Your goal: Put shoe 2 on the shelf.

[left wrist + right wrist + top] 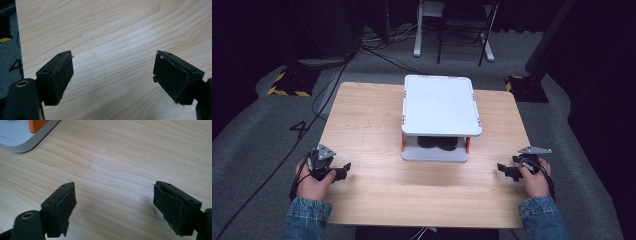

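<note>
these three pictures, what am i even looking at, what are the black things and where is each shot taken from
A person sits at a wooden table, holding a hand-held tool with black tongs in each hand. The high view looks down from above: the left tongs sit near the table's left edge, the right tongs near its right. The other two pictures come from small cameras riding on the tools, looking along the two padded jaws: the left tongs and the right tongs. Both are wide open and hold nothing, with bare wood beneath. In the middle of the table stands a white two-level stand with orange posts; two dark items lie on its lower shelf, too small to identify.
</note>
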